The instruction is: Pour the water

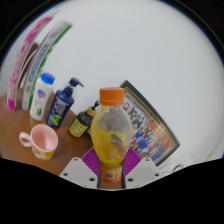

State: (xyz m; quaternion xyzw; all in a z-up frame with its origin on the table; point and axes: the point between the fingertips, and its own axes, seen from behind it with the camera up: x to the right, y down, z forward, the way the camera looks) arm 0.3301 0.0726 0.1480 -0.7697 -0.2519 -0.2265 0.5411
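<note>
**Bottle pinched in the hand-held gripper, cup waiting off to the left**

A pink cup [40, 141] is sitting on the wooden table [20, 125] ahead of the fingers and to their left, its handle turned toward the bottle side, well apart from the gripped bottle. Farther beyond it, a row of containers is standing along the wall: a white bottle with a blue label [43, 96] at the left, a dark blue pump bottle [63, 104] just beside it to the right, and a small dark-capped bottle of yellowish liquid [82, 122] nearer in, between the pump bottle and the gripped bottle. Tall pink-and-white packages [32, 55] are leaning against the wall beyond and left of that row. To the right of the fingers, a colourful printed box [152, 125] is lying at an angle, partly hidden behind the gripped bottle.

The hand-held gripper [109, 172] is closing its two fingers on a clear plastic bottle [110, 135] with an orange cap [111, 96] and yellowish contents. The bottle is standing upright between the purple pads [95, 164], which are pressing on its lower body from both sides, so the fingers are spread only as far as the bottle's width. Whether the bottle's base is resting on the table cannot be told.
</note>
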